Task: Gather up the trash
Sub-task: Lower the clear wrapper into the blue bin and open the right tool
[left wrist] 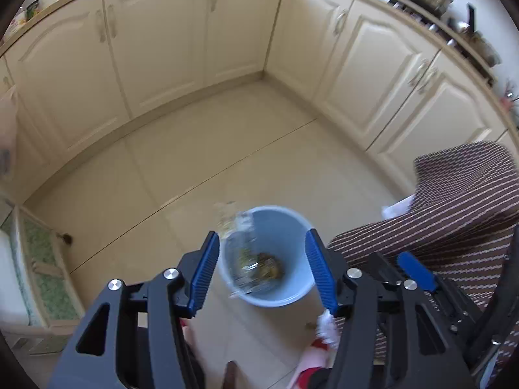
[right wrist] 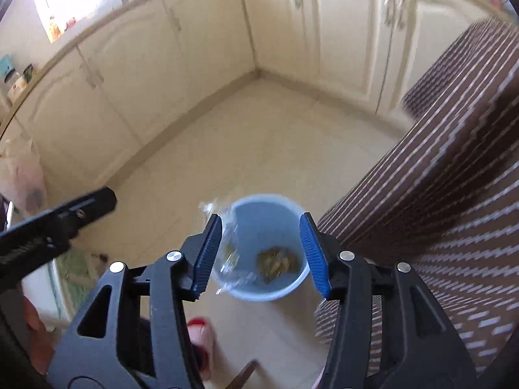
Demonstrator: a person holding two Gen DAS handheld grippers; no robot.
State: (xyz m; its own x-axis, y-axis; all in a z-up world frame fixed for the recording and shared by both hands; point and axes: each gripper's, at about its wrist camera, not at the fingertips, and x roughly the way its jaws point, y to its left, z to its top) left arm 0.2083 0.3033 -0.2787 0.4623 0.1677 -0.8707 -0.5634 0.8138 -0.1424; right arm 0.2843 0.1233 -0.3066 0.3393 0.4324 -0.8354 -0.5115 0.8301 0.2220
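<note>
A light blue trash bin (left wrist: 285,288) stands on the tiled floor, with brownish scraps (left wrist: 266,264) in its bottom. A clear plastic wrapper (left wrist: 238,243) is blurred in mid-air over the bin's left rim. My left gripper (left wrist: 262,259) is open above the bin, holding nothing. In the right wrist view the same bin (right wrist: 275,291) holds the scraps (right wrist: 277,261), and the wrapper (right wrist: 228,253) is blurred at its left rim. My right gripper (right wrist: 261,253) is open above it, holding nothing.
Cream kitchen cabinets (left wrist: 155,52) wrap the far corner. A brown striped cloth-covered surface (left wrist: 454,214) is at the right, also in the right wrist view (right wrist: 438,194). A green mat (left wrist: 42,259) lies at the left. The person's slippered foot (right wrist: 204,337) is below.
</note>
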